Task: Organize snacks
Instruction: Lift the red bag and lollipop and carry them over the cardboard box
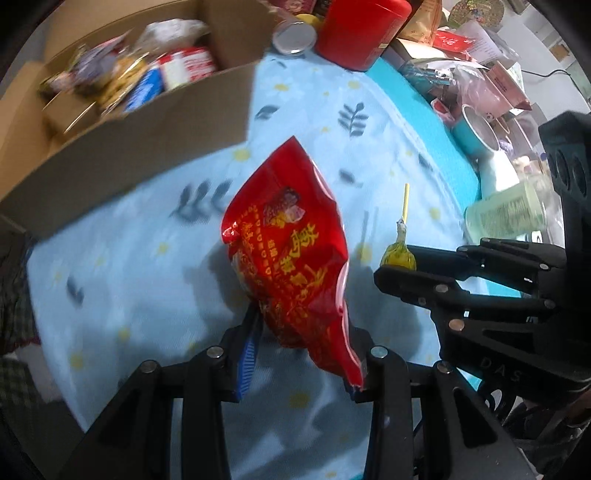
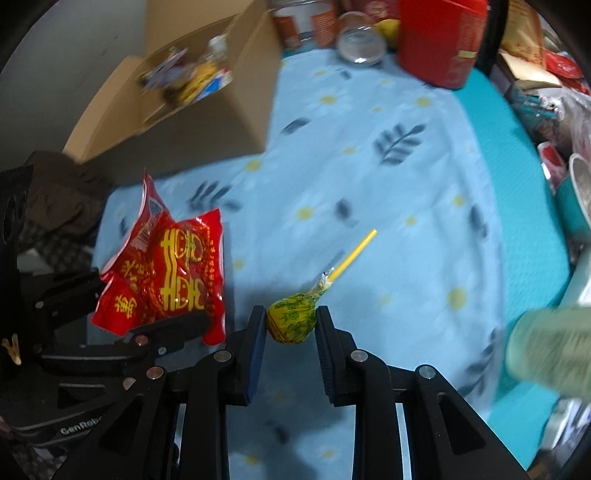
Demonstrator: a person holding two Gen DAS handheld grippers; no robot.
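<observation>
My left gripper (image 1: pixel 303 332) is shut on a red snack bag (image 1: pixel 291 258) with yellow print and holds it above the blue floral cloth. The bag also shows at the left of the right wrist view (image 2: pixel 170 277), held by the left gripper (image 2: pixel 147 332). My right gripper (image 2: pixel 291 325) is shut on the head of a yellow-green lollipop (image 2: pixel 293 319), its yellow stick pointing away. In the left wrist view the lollipop (image 1: pixel 399 254) sits at the tip of the right gripper (image 1: pixel 395 266). A cardboard box (image 1: pixel 147 140) with several snack packs stands at the far left.
The blue floral cloth (image 2: pixel 369 166) covers the table. At the back stand a red tin (image 1: pixel 358 33), a glass jar (image 1: pixel 295 37) and packets. At the right edge are a teal cup (image 1: pixel 476 133), a pale green bottle (image 1: pixel 506 210) and clutter.
</observation>
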